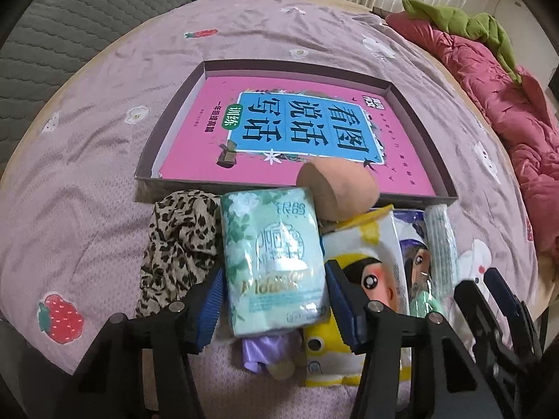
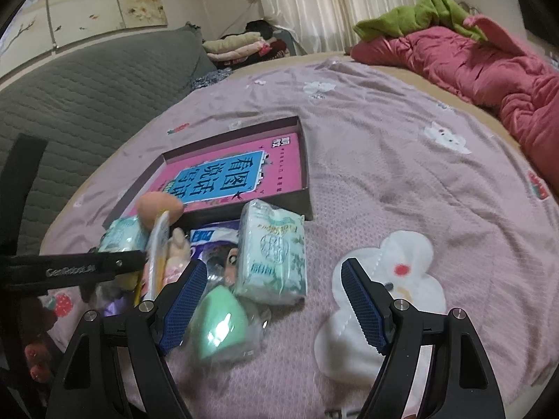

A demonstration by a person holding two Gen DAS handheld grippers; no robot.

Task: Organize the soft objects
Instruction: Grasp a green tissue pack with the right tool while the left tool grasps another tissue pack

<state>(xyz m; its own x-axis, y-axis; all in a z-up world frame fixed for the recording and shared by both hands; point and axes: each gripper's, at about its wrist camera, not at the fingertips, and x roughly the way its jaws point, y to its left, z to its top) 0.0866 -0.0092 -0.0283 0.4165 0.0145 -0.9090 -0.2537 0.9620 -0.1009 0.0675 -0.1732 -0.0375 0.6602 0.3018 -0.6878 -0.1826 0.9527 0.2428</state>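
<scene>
— What was the room like?

— A bed under a mauve bedspread (image 1: 314, 45) printed with strawberries and white flowers. To the left stood a grey quilted sofa (image 2: 87, 104) with folded clothes (image 2: 237, 47) piled at its far end, curtains (image 2: 314, 3) hung behind, and on the right a crimson quilt (image 1: 489, 87) lay bunched with a green garment (image 1: 454, 17) on top.

— And on the bedspread?

— A shallow open box (image 1: 174, 104) holding a pink book (image 1: 297, 129). In front of it was a row of soft things: a leopard-print cloth (image 1: 178, 241) at the left, then a green tissue pack (image 1: 276, 265), a tan sponge (image 1: 337, 188) touching the box's near wall, a yellow-and-white packet (image 1: 370, 244) and a second tissue pack (image 2: 272, 255).

— How did the first tissue pack lie?

— Its long axis ran from the box toward the left gripper (image 1: 274, 305), whose jaws stood on either side of the pack. I couldn't tell if the pads pressed it.

— The right gripper (image 2: 276, 302)?

— Its jaws were spread wide over the bedspread, with a wrapped mint-green sponge (image 2: 220, 324) just beside the left jaw and nothing pinched.
</scene>
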